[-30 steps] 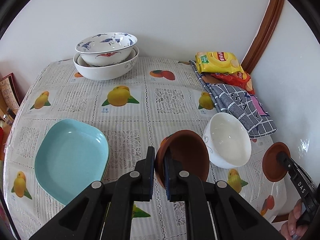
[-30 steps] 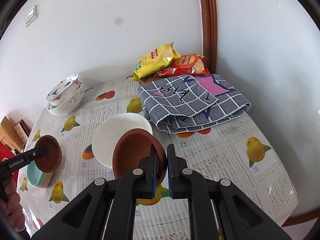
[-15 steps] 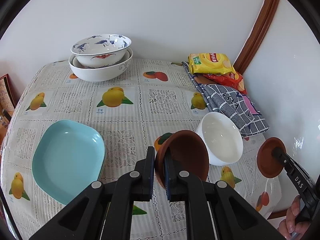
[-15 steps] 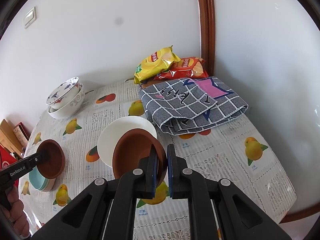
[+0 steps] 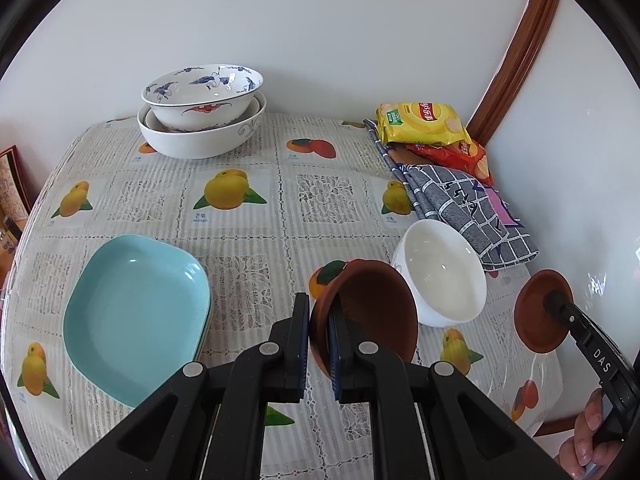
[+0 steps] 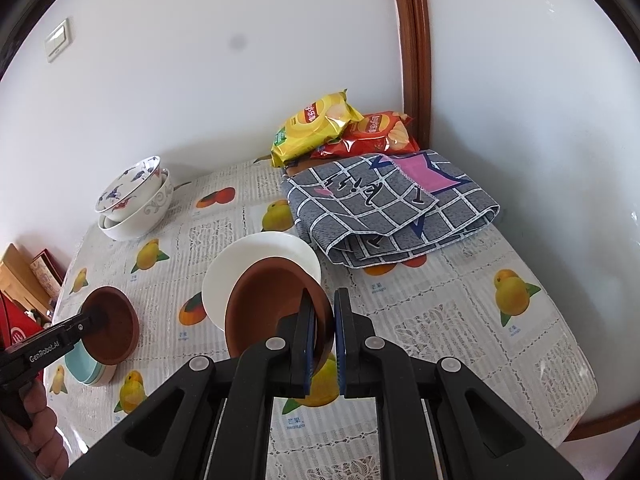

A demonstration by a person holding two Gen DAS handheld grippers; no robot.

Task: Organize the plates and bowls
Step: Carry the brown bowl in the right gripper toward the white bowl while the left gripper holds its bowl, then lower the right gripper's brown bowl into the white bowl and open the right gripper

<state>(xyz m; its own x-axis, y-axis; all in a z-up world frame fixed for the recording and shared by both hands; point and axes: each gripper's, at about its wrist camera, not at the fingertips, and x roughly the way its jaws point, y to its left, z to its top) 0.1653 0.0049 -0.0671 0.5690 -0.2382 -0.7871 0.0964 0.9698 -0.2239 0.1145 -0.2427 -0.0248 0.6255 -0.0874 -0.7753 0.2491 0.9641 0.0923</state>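
My left gripper (image 5: 319,318) is shut on the rim of a brown bowl (image 5: 372,312), held tilted above the table between the stacked light-blue plates (image 5: 136,316) and the white bowl (image 5: 440,272). My right gripper (image 6: 323,320) is shut on the rim of a second brown bowl (image 6: 272,304), held in front of the white bowl (image 6: 256,256). Each gripper with its bowl also shows in the other view, the right one (image 5: 540,312) and the left one (image 6: 112,328). A blue-patterned bowl nested in a large white bowl (image 5: 200,112) stands at the back.
A folded grey checked cloth (image 6: 392,208) and yellow and red chip bags (image 6: 320,124) lie at the back right by the wall corner. The table has a fruit-print cloth (image 5: 256,216). Boxes (image 6: 36,276) stand beyond the table's left edge.
Both grippers keep hold of their brown bowls. Both views have shifted slightly; the left-held bowl now overlaps the blue plates in the right wrist view.
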